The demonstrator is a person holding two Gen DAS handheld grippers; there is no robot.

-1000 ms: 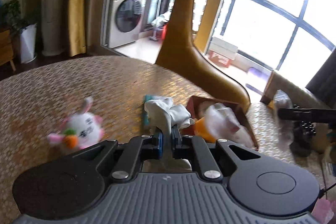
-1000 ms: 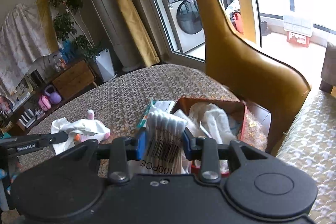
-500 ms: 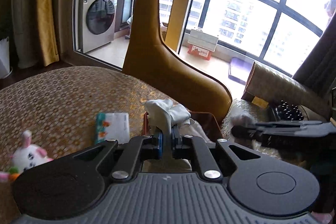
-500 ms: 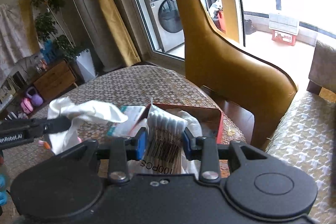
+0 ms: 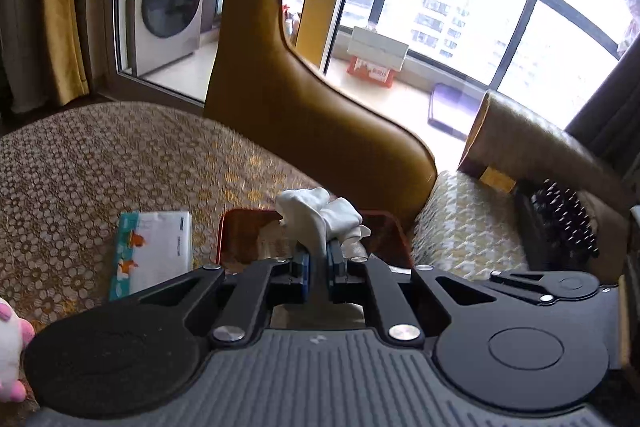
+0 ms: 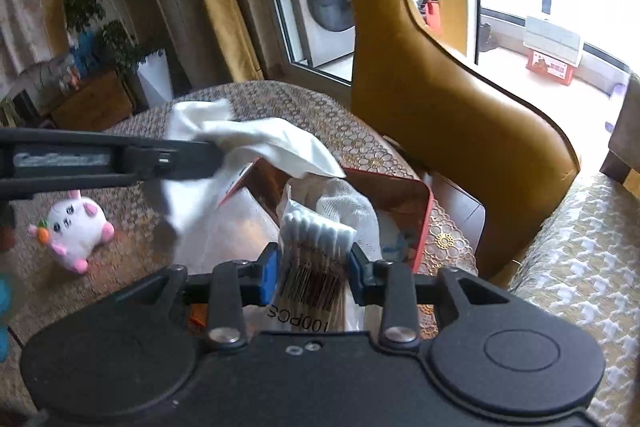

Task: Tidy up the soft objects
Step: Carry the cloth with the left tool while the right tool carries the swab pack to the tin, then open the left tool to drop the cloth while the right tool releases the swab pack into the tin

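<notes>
plush rabbit (image 5: 10, 355) cut by left edge, white cloth (image 6: 256, 147) motion-blurred

Bright window (image 5: 480, 7), washing machine (image 5: 168, 7), mustard chair (image 5: 304, 115)

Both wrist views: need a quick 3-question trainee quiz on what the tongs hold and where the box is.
1. True or false: the left tongs are shut on a white cloth.
2. The right tongs grip: A) the plush bunny B) a cotton swab pack C) the tissue pack
3. Fill in: the cloth hangs over the red ___.

Key: 1 true; 2 B; 3 box
</notes>
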